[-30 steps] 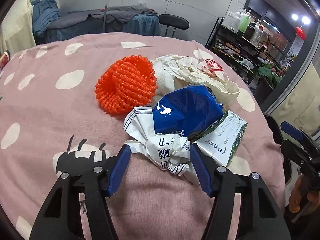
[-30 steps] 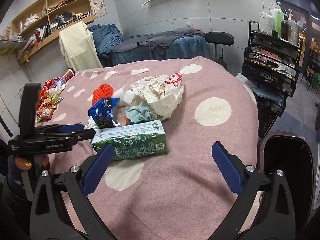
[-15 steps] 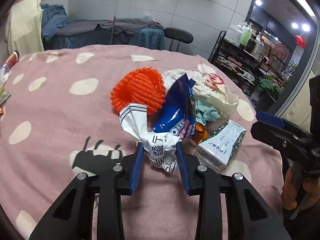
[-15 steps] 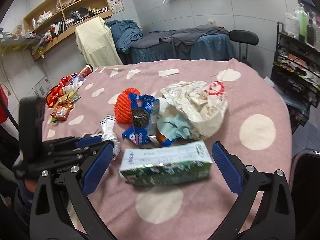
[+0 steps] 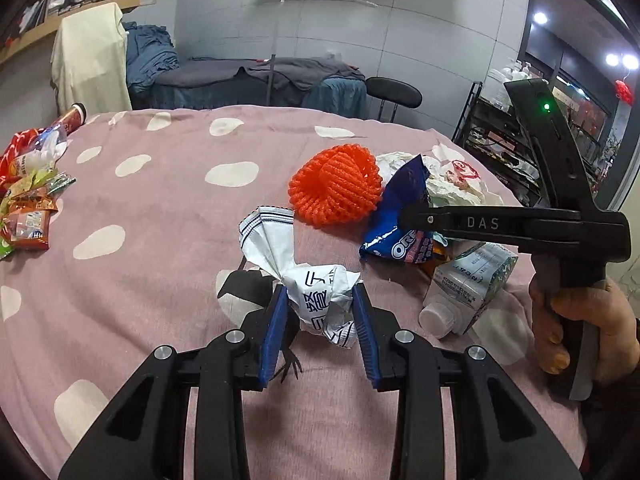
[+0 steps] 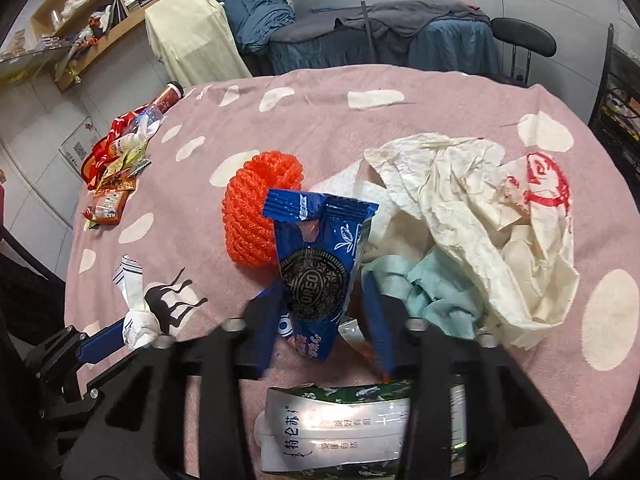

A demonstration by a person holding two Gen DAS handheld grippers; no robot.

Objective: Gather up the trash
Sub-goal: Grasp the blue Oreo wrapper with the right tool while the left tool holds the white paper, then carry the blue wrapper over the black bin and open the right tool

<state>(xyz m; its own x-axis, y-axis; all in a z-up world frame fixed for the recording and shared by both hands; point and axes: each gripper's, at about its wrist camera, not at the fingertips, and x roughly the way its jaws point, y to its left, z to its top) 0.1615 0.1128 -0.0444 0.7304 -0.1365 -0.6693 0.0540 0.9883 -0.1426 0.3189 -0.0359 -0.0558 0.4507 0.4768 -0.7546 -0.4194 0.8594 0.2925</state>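
Note:
My left gripper is shut on a crumpled white wrapper with dark print, low over the pink spotted tablecloth; the wrapper also shows in the right wrist view. My right gripper is shut on a blue Oreo wrapper, which stands upright between the pads; it also shows in the left wrist view. A green and white milk carton lies under the right gripper. An orange foam net and a crumpled white paper bag lie behind.
A pale blue tissue lies under the paper bag. A heap of snack packets and a red can sits at the table's far left edge. A chair, a covered bed and a wire rack stand beyond the table.
My left gripper closed on the white wrapper and drew it away from the pile. My right gripper moved in over the carton and closed on the Oreo wrapper.

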